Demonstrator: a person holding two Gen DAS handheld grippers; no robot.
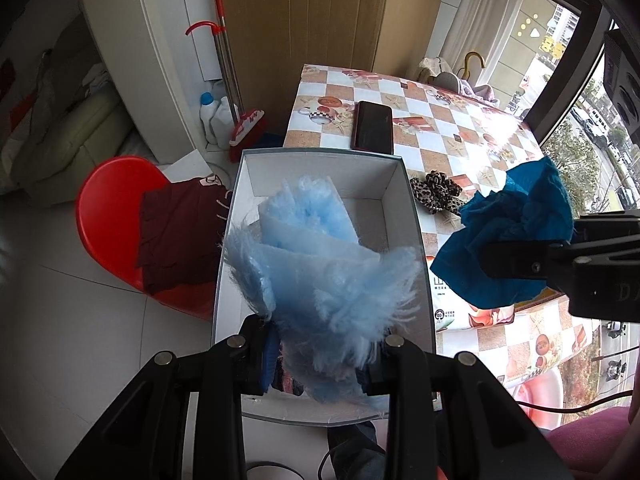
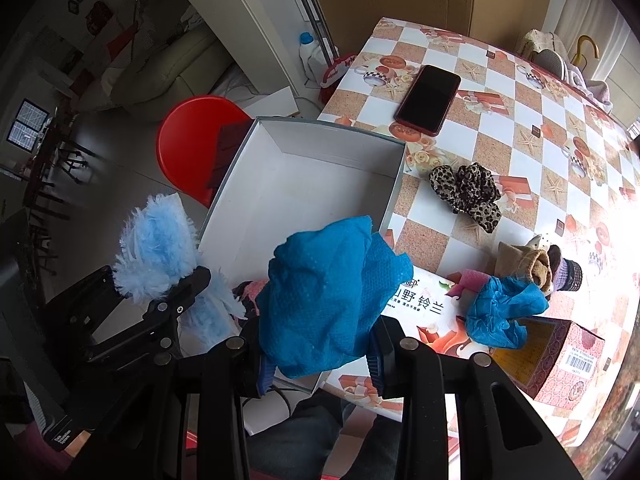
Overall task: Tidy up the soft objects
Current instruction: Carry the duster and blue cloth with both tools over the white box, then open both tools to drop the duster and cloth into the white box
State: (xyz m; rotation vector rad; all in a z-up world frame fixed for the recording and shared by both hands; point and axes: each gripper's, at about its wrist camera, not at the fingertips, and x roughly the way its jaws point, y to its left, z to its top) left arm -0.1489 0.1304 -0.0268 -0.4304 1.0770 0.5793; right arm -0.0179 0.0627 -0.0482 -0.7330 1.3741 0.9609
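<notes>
My left gripper [image 1: 320, 364] is shut on a fluffy light-blue duster cloth [image 1: 320, 280] and holds it over the near end of an open white box [image 1: 320, 168]. It also shows in the right wrist view [image 2: 160, 252], left of the box [image 2: 320, 168]. My right gripper [image 2: 320, 356] is shut on a crumpled dark-blue cloth [image 2: 328, 292], held above the box's near right corner; it shows in the left wrist view [image 1: 516, 236] too. A leopard-print scrunchie [image 2: 468, 192], a second blue cloth [image 2: 504, 312] and rolled socks [image 2: 540, 268] lie on the checked table [image 2: 520, 92].
A dark phone [image 2: 428, 98] lies on the table beyond the box. A patterned carton [image 2: 560, 360] stands at the table's near right. A red stool [image 1: 116, 216] with dark-red cloth stands left of the table. A broom [image 1: 240, 112] and bottles lean at the back.
</notes>
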